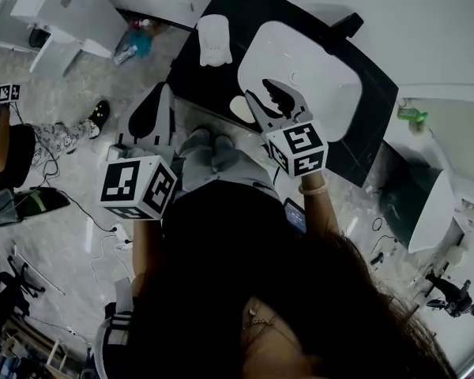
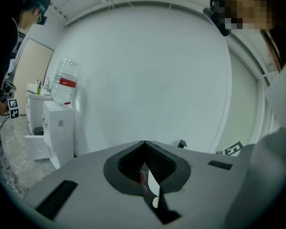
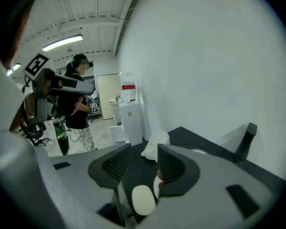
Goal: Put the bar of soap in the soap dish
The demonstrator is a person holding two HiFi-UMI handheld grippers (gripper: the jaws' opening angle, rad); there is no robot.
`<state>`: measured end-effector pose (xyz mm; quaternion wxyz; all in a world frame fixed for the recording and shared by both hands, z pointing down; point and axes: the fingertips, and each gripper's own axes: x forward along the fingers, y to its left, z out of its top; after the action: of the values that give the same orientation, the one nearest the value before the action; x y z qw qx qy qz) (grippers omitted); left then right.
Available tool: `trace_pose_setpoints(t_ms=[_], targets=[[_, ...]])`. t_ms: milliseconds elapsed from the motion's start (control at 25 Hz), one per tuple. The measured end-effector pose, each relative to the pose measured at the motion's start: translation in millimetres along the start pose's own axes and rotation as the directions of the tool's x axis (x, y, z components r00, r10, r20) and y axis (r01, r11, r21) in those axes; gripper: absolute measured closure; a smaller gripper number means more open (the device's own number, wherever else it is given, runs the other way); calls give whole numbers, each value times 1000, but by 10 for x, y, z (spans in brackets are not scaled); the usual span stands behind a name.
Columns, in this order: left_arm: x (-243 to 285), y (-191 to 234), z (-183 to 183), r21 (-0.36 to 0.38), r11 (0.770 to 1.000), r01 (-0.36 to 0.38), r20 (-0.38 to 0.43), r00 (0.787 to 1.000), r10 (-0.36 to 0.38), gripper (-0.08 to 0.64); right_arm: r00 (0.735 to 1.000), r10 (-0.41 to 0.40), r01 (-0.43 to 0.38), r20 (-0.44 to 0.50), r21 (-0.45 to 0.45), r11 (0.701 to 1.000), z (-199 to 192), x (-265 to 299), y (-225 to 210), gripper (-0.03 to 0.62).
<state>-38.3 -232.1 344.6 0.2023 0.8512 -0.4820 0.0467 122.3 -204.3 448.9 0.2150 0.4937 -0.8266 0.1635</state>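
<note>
The bar of soap (image 1: 241, 107), a white oval, lies on the dark counter (image 1: 233, 10) near its front edge, just left of the white sink basin (image 1: 332, 93). In the right gripper view the soap (image 3: 144, 199) shows low between the jaws, which stand apart and do not touch it. My right gripper (image 1: 275, 95) (image 3: 142, 161) is open, just right of the soap and above it. A white lumpy soap dish (image 1: 213, 39) (image 3: 156, 144) stands further back on the counter. My left gripper (image 1: 164, 91) (image 2: 144, 144) is shut and empty, off the counter's left edge.
A black faucet (image 1: 344, 26) (image 3: 245, 136) rises behind the basin. A green bottle (image 1: 411, 115) stands to the right. A white cabinet (image 2: 57, 128) carries a water bottle (image 2: 64, 87). Another person (image 3: 76, 97) stands on the floor, where cables lie.
</note>
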Motion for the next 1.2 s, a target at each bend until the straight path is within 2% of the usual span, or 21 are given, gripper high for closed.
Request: trace_pose_setpoints(t_ms=[120, 240, 440, 720, 960, 1200], targets=[[27, 96, -8, -11, 1000, -3, -14, 1000, 2, 560, 994, 62, -64, -86, -19, 998, -174, 168, 78, 388], [57, 166, -47, -14, 1000, -7, -33, 999, 6, 560, 978, 117, -122, -175, -21, 992, -407, 318, 135, 359], [82, 269, -119, -43, 999, -24, -57, 998, 21, 560, 940, 217, -211, -262, 51, 976, -751, 503, 190, 307], [103, 339, -155, -65, 998, -20, -79, 997, 15, 560, 862, 233, -247, -450, 27, 969, -1286, 672, 173, 272], [113, 291, -269, -71, 998, 2, -117, 993, -10, 560, 808, 233, -254, -541, 37, 967, -1598, 742, 138, 267], [119, 232, -417, -84, 996, 20, -155, 987, -33, 560, 763, 218, -273, -609, 2, 962, -1799, 812, 158, 265]])
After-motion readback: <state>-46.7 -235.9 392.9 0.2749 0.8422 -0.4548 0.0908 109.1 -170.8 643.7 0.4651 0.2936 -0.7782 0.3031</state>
